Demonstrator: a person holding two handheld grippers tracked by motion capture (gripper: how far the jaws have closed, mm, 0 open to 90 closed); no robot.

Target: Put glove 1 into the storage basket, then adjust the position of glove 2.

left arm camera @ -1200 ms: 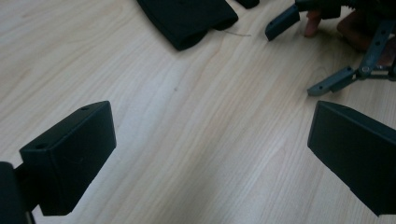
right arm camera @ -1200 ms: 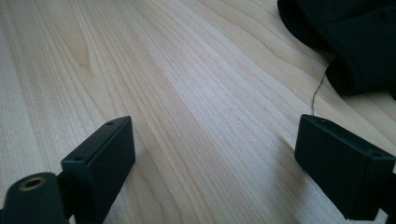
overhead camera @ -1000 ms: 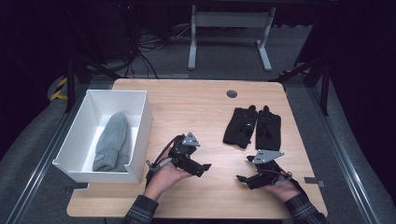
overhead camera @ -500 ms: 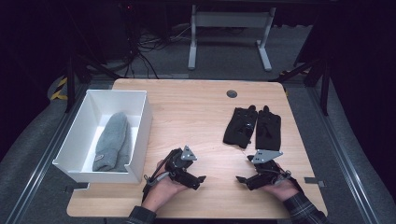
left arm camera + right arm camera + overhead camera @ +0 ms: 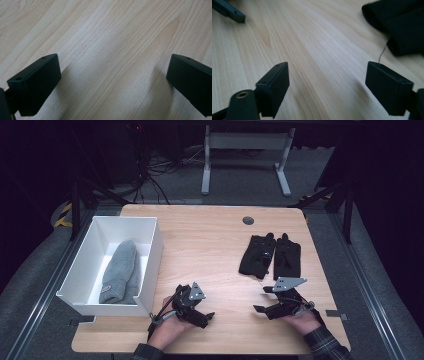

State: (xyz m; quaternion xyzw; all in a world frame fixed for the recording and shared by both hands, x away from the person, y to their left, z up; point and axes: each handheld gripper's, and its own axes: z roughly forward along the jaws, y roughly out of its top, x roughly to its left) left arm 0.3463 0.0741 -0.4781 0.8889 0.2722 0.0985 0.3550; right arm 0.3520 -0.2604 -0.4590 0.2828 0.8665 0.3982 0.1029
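Two black gloves (image 5: 270, 256) lie side by side on the right half of the wooden table (image 5: 210, 245); their cuffs show in the right gripper view (image 5: 402, 27). Just in front of them my right gripper (image 5: 260, 302) rests low over the wood, pointing left. Its jaws have just been closing a little but still stand apart, with only bare wood between them (image 5: 327, 85). My left gripper (image 5: 209, 317) lies near the front edge, pointing right. It is open over bare wood (image 5: 112, 75).
A white box (image 5: 150, 265) stands at the table's left side with a grey knitted item (image 5: 120, 272) inside. A round cable hole (image 5: 248, 220) sits near the far edge. A jaw of the left gripper (image 5: 229, 11) shows in the right gripper view.
My left gripper has come down and back toward the front edge of the table. The right hand has stayed in place.
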